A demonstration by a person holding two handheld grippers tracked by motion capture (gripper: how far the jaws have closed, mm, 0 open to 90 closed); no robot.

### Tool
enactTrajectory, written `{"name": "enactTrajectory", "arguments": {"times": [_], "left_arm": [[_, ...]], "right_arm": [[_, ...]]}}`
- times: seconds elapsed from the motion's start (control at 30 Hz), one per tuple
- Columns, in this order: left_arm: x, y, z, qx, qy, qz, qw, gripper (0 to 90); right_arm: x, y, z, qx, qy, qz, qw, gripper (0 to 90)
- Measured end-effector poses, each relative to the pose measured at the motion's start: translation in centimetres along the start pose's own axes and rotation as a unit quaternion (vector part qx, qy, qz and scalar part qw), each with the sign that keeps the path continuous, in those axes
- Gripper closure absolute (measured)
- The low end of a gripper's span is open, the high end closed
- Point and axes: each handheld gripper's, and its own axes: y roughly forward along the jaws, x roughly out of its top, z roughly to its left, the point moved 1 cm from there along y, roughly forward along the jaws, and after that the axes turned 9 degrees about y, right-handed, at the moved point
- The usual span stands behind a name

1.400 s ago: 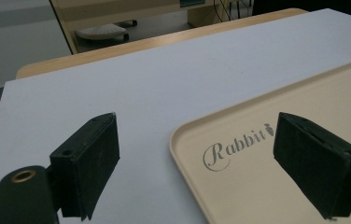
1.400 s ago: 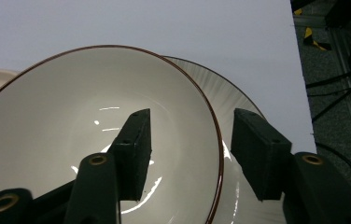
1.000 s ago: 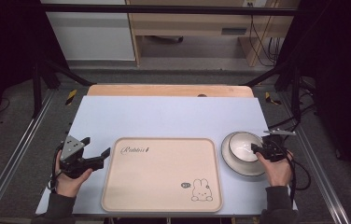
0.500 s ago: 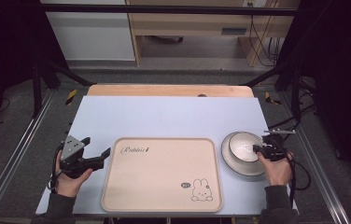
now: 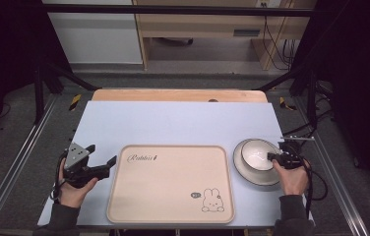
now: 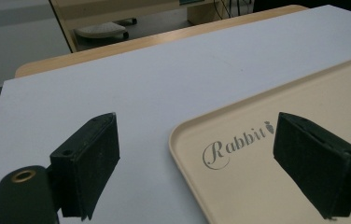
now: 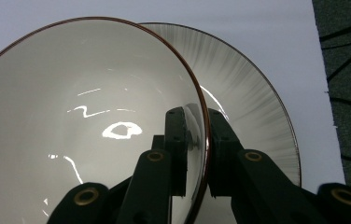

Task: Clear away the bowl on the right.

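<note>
Closing over the last moment, the right gripper (image 7: 197, 140) now pinches the rim of the white, brown-edged bowl (image 7: 85, 116). It sits in a grey-streaked plate (image 5: 244, 172) right of the beige tray (image 5: 173, 182). Beside the tray, the left gripper (image 5: 102, 156) is spread.

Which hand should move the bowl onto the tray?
Right. Its tongs are already clamped on the bowl rim, one jaw inside, one outside. The left tongs hang open at the tray corner.

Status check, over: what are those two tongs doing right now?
Right tongs just closed on bowl rim, bowl on plate. Left tongs open over tray corner. Nothing in the way.
</note>
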Motion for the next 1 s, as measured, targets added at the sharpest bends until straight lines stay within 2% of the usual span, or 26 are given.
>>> {"name": "enactTrajectory", "arguments": {"times": [0.37, 0.63, 1.0], "left_arm": [[-0.02, 0.02, 0.0, 0.0, 0.0, 0.0, 1.0, 13.9], [-0.02, 0.01, 0.03, 0.0, 0.0, 0.0, 1.0, 14.0], [-0.02, -0.05, 0.08, -0.001, 0.001, 0.001, 1.0, 14.1]], "right_arm": [[0.02, -0.13, 0.01, 0.007, 0.017, -0.001, 0.9998, 83.0], [-0.01, -0.18, 0.06, 0.006, 0.008, -0.006, 0.9999, 83.1], [0.01, -0.52, 0.31, 0.017, 0.016, -0.013, 0.9996, 82.9]]}}
